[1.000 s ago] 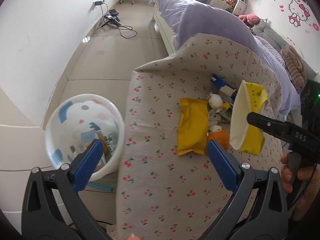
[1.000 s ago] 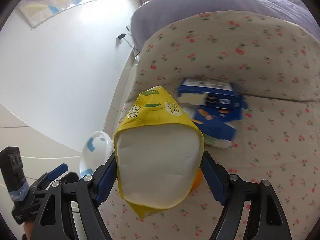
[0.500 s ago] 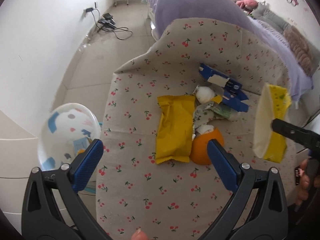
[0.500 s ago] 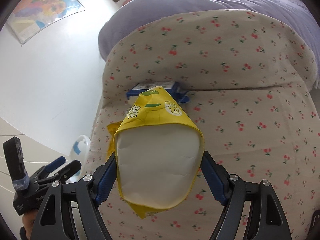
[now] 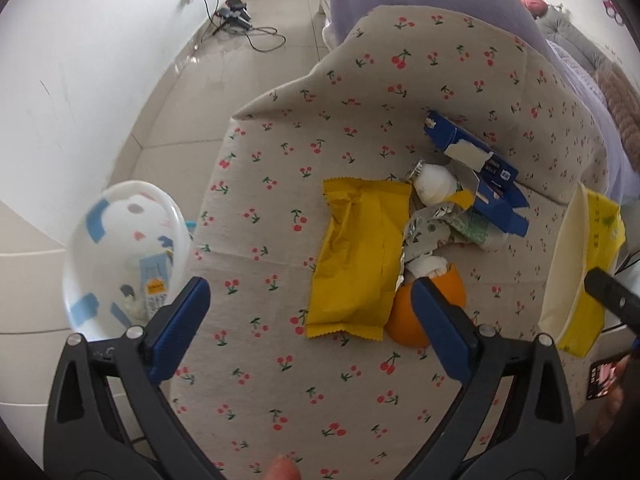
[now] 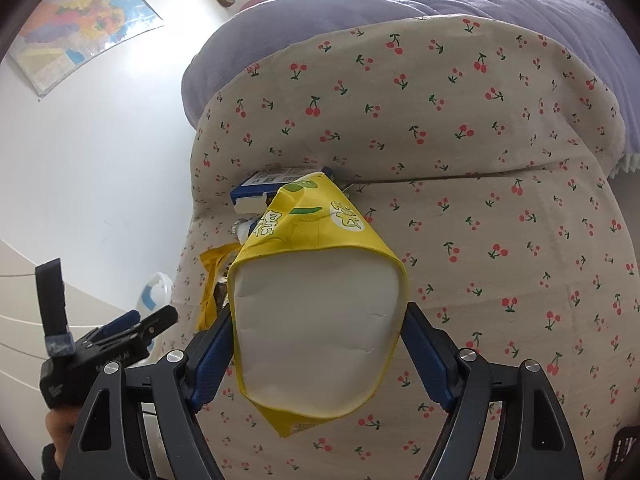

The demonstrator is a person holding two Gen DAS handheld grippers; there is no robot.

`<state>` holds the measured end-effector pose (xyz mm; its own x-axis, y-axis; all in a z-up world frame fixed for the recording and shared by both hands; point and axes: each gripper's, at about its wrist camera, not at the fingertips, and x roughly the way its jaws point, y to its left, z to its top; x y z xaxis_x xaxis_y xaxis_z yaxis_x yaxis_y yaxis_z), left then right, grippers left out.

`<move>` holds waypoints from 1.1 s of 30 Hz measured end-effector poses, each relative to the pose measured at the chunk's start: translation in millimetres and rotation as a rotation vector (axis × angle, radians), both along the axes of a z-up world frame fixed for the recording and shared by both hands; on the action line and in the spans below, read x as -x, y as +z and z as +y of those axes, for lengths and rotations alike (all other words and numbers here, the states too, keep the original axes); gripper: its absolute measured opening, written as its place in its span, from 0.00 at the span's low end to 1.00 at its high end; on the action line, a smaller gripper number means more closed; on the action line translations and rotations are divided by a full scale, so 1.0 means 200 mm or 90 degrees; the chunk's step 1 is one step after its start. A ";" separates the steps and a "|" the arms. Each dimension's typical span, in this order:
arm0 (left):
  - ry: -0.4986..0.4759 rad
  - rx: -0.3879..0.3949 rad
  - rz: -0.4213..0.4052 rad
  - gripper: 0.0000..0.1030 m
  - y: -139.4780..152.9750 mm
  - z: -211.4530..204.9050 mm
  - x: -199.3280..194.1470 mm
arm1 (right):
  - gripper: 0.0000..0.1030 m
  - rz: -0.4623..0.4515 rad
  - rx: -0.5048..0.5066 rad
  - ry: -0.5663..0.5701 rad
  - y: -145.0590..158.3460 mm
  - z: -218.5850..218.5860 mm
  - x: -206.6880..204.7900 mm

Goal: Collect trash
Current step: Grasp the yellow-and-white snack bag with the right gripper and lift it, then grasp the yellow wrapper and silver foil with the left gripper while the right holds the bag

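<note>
Both cameras have pulled back since a second ago, so more of the cherry-print cover [image 5: 280, 184] shows and the trash pile sits farther off. At 9 o'clock in the left wrist view the white bin [image 5: 120, 256] stands on the floor beside the cover, with scraps inside. The left gripper [image 5: 308, 320] hangs with its jaws spread wide and nothing between them. Just past its right finger, at 2 o'clock, lie the yellow wrapper [image 5: 360, 260], an orange peel [image 5: 424, 312] touching its corner, crumpled foil [image 5: 428, 228] and a torn blue box [image 5: 476, 160]. At 3 o'clock the right gripper [image 6: 320, 344] is clamped on a yellow carton [image 6: 316, 320], holding it clear above the cover.
</note>
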<state>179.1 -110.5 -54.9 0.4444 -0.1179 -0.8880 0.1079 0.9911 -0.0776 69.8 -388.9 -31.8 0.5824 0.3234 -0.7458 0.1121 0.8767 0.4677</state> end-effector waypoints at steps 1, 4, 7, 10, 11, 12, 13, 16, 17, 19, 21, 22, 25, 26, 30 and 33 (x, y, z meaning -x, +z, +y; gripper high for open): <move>-0.002 0.013 0.003 0.96 -0.01 0.00 -0.01 | 0.79 0.001 -0.001 0.000 0.00 0.00 0.00; -0.014 0.048 0.016 0.91 -0.04 -0.02 -0.03 | 0.79 0.003 -0.001 0.002 -0.01 0.00 0.00; -0.030 0.071 0.028 0.82 -0.07 -0.05 -0.06 | 0.79 0.007 0.001 0.001 -0.03 0.02 -0.02; -0.043 0.083 0.040 0.74 -0.13 -0.08 -0.10 | 0.79 0.011 0.003 0.001 -0.04 0.03 -0.03; -0.045 0.089 0.045 0.70 -0.15 -0.09 -0.11 | 0.79 0.012 0.004 0.001 -0.04 0.03 -0.03; -0.046 0.094 0.050 0.67 -0.17 -0.09 -0.13 | 0.79 0.013 0.004 0.001 -0.05 0.03 -0.03; -0.046 0.099 0.055 0.65 -0.19 -0.09 -0.14 | 0.79 0.014 0.004 0.000 -0.05 0.03 -0.04; -0.043 0.114 0.051 0.60 -0.23 -0.09 -0.17 | 0.79 0.016 0.007 0.000 -0.06 0.04 -0.06; -0.042 0.116 0.050 0.60 -0.23 -0.08 -0.17 | 0.79 0.016 0.009 0.000 -0.06 0.05 -0.07; -0.042 0.124 0.051 0.58 -0.23 -0.08 -0.18 | 0.79 0.016 0.011 0.003 -0.06 0.05 -0.07; -0.047 0.126 0.049 0.55 -0.23 -0.07 -0.18 | 0.79 0.015 0.013 0.005 -0.06 0.06 -0.08; -0.048 0.125 0.047 0.54 -0.23 -0.07 -0.18 | 0.79 0.014 0.014 0.007 -0.06 0.07 -0.08; -0.057 0.126 0.039 0.33 -0.21 -0.07 -0.17 | 0.79 0.013 0.015 0.009 -0.05 0.09 -0.09; -0.060 0.126 0.041 0.22 -0.19 -0.05 -0.17 | 0.79 0.011 0.014 0.010 -0.04 0.10 -0.09; -0.062 0.128 0.031 0.20 -0.14 -0.03 -0.13 | 0.79 0.003 0.014 0.012 -0.02 0.12 -0.09; -0.062 0.135 0.024 0.15 -0.12 -0.01 -0.11 | 0.79 -0.001 0.012 0.014 0.00 0.14 -0.10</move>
<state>201.4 -113.4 -78.2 0.3882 -0.3439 -0.8550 0.1953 0.9374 -0.2884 89.5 -359.9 -32.2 0.5762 0.3215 -0.7514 0.0920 0.8880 0.4506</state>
